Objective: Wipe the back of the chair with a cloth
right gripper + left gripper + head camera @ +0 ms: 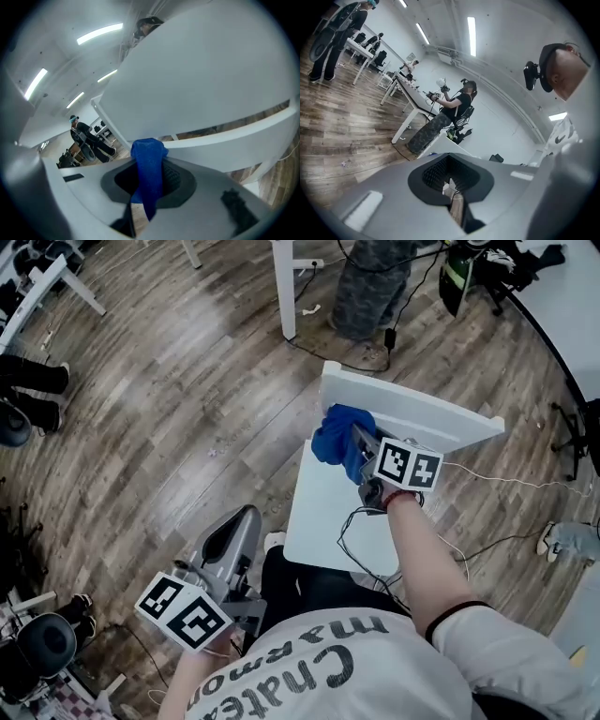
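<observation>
blue cloth (336,439) is pinched between the jaws of the right gripper (364,454) and bunches up at the tips. in the right gripper view the cloth (149,161) hangs down through the closed jaws of this gripper (148,190). the bunch lies against the white chair back (417,413), just ahead of the tips, on the side facing the seat. in the right gripper view the chair back (201,79) fills most of the space ahead & above the tips. the chair seat (323,512) is below & behind the right gripper, w/ a black cable (352,531) lying on it.

left gripper (230,538) is well apart from the chair, behind & left of the right one, over the wood floor (169,399). in the left gripper view this gripper (452,187) has its jaws together w/ nothing between, only a thin slit. beyond the chair back a person in camo trousers (370,287) stands by a white table leg (284,287).
</observation>
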{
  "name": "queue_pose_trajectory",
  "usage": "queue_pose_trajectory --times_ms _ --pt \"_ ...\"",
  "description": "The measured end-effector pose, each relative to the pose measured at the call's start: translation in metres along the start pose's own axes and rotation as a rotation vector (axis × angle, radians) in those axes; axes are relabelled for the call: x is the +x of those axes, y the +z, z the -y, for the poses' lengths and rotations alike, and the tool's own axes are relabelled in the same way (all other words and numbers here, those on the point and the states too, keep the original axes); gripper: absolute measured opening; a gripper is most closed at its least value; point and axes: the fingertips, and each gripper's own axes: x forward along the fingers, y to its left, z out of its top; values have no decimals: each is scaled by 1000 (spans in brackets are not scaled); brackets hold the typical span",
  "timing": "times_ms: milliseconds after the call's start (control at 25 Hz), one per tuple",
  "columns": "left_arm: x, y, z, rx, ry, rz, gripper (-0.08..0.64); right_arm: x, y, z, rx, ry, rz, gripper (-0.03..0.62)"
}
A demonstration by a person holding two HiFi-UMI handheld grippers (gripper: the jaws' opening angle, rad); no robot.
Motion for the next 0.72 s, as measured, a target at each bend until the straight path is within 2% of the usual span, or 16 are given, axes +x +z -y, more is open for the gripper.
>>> queue_pose_trajectory --times_ms 280,520,720 --pt "40 -24 42 49 -82 -78 8 -59 7 69 64 -90 75 83" --pt "69 -43 74 88 -155 -145 8 -115 12 133 130 -203 143 83" --pt "81 -44 98 106 -211 -157 8 -162 18 172 176 -291 207 83"
